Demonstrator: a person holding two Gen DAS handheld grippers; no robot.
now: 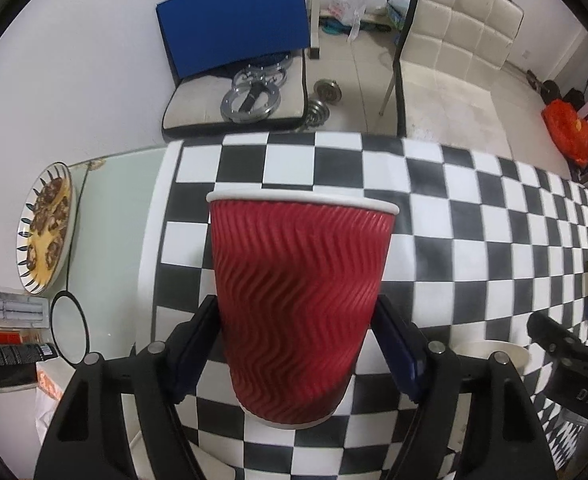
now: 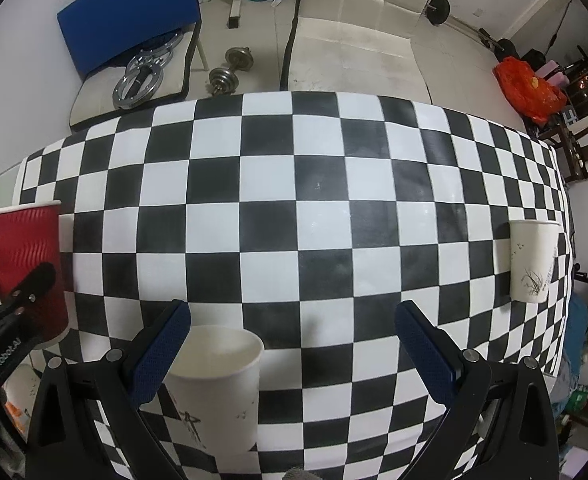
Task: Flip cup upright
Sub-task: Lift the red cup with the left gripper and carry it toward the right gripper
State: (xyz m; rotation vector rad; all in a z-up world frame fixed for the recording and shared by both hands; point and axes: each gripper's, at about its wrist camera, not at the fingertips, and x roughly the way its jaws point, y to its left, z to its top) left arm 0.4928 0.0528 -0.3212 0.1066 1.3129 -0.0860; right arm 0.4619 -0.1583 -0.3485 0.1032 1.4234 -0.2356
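A red ribbed paper cup (image 1: 299, 300) stands upright, rim up, between the pads of my left gripper (image 1: 295, 344). The pads press its sides and its wall is slightly dented. Its base looks at or just above the checkered cloth (image 1: 473, 220). The same cup shows at the left edge of the right wrist view (image 2: 24, 264), with the left gripper's finger across it. My right gripper (image 2: 294, 352) is open and empty over the cloth. A white paper cup (image 2: 218, 384) stands upright just by its left finger.
Another white cup (image 2: 531, 260) with a plant print stands upright at the cloth's right edge. A plate of food (image 1: 48, 228) lies on the glass table at the left, with boxes (image 1: 6, 332) beside it. Chairs (image 1: 453, 40) and dumbbells (image 2: 230, 66) are beyond the far edge.
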